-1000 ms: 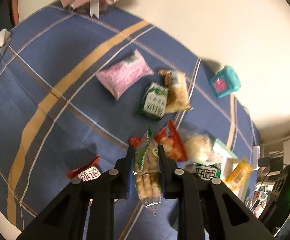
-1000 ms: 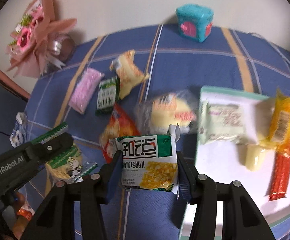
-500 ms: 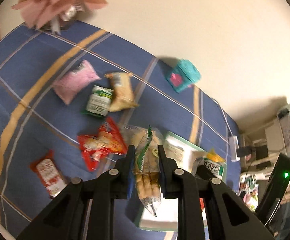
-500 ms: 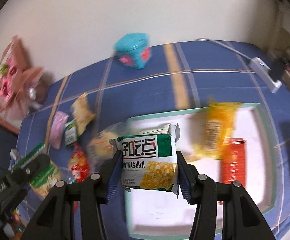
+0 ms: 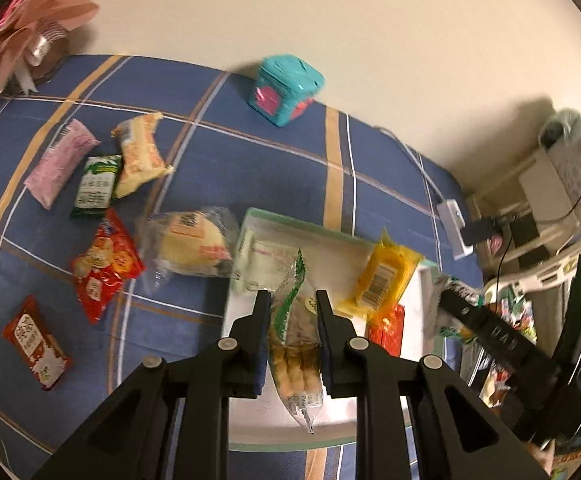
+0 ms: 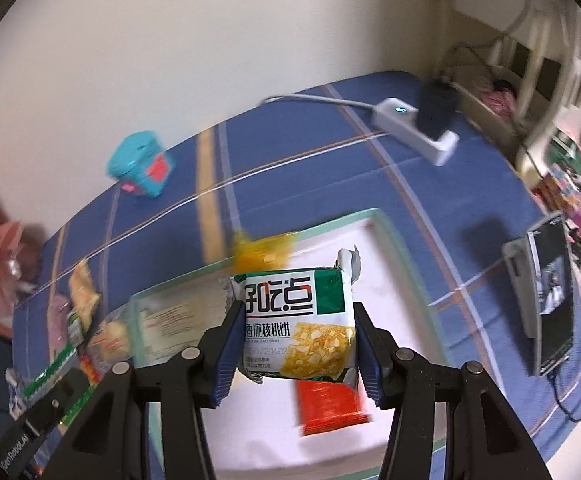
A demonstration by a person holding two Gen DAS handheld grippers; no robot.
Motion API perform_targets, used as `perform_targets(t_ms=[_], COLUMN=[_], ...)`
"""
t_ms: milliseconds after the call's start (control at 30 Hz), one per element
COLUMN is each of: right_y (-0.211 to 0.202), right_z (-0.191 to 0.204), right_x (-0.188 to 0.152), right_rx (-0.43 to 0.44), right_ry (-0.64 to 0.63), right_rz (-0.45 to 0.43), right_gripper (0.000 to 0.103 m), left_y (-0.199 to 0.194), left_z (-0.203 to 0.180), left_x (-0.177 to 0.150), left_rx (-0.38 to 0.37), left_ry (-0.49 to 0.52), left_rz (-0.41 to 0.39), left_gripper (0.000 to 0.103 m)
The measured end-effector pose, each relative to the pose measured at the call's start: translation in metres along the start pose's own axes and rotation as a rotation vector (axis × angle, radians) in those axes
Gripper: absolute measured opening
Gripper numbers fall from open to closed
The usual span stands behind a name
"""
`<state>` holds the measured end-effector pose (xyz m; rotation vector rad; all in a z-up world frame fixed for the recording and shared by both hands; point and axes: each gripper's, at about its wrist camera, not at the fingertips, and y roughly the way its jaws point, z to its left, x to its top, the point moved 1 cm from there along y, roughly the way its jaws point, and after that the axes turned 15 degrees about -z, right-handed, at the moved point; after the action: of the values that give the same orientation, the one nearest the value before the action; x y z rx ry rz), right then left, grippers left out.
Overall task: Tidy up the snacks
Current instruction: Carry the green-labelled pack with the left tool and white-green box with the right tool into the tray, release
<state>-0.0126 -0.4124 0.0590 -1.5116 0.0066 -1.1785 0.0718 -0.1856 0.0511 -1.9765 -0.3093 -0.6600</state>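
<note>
Clear plastic with a green edge, the biscuit packet point(image 5: 294, 344) is clamped upright in the left gripper point(image 5: 293, 320) above the near part of the white tray point(image 5: 290, 236). The right gripper point(image 6: 292, 344) pinches a green-and-white walnut cake pack point(image 6: 296, 328) over that tray, with a red packet point(image 6: 330, 404) beneath at 6 o'clock. Loose snacks lie on the blue plaid cloth point(image 5: 250, 160) at the tray's 9 o'clock.

Blue plaid tablecloth point(image 5: 250, 168), tan and white stripes. Directly on it: white tray point(image 5: 330, 240) near right; teal box point(image 5: 286, 90) far centre; pink packet point(image 5: 56, 164), green packet point(image 5: 96, 186), orange packet point(image 5: 140, 154) far left; red packets point(image 5: 104, 270) near left; clear-wrapped bun point(image 5: 190, 242) just left of tray; white power strip point(image 6: 414, 128) far right.
</note>
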Motion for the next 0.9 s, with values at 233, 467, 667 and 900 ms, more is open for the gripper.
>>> perform_targets(t_ms=[233,467,667,900], right_y=[0.023,0.04,0.049,0.055], right_z=[-0.029,-0.027,-0.025,-0.027], right_x=[-0.007,-0.017,-0.018,-0.015], right_rx=[-0.018,0.005,0.015,0.005], right_ry=[0.042,0.045,0.042,0.031], right_rz=[0.033,0.059,0.06,0.058], right_gripper=[0.054,0.054,0.054,0.064], left_y=[0.032,0.057,0.071,0.082], left_z=[-0.008,-0.01,-0.01,-0.015], left_x=[-0.016,-0.028,-0.028,-0.025], left_rx=[0.007,0.023,-0.011,-0.032], left_ry=[0.033,0.059,0.044,0.047], left_rz=[0.073,0.107,0.103,0.103], left_gripper=[0.022,0.022,0.022,0.029])
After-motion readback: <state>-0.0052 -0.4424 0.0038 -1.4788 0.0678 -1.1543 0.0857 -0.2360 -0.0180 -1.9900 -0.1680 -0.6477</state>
